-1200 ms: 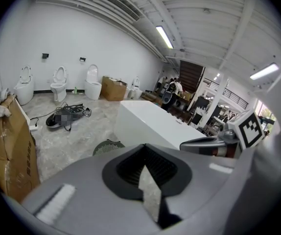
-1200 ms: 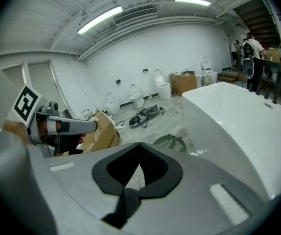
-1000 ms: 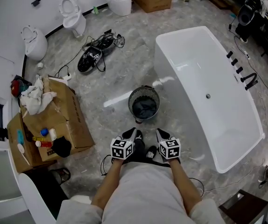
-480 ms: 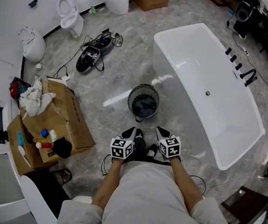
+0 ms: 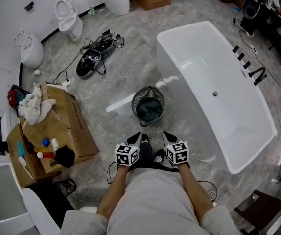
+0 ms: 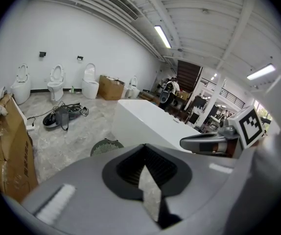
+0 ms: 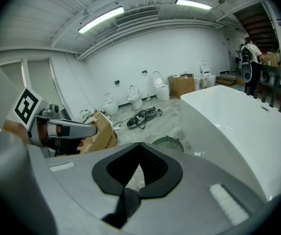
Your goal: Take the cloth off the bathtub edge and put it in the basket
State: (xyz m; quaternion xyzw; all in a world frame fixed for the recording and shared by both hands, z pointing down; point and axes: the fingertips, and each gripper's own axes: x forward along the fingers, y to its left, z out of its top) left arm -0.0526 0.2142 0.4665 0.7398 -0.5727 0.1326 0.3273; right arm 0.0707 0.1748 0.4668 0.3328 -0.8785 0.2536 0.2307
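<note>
1. While grey marble floor [image 5: 130, 77] fills the frame, a white bathtub [image 5: 166, 37] lies at right.
2. Dark cloth [image 5: 149, 110] sits inside the basket [image 5: 148, 89] at centre, higher in the frame than both jaws.
3. Left gripper [image 5: 138, 138] and right gripper [image 5: 166, 136]: jaws closed, empty.

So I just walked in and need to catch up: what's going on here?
A person stands over a wire basket beside the white bathtub, holding a claw in each hand close to the body. The left claw and right claw are both shut and empty. A dark cloth lies inside the basket, and no cloth shows on the bathtub's edge, so the job looks done.
</note>
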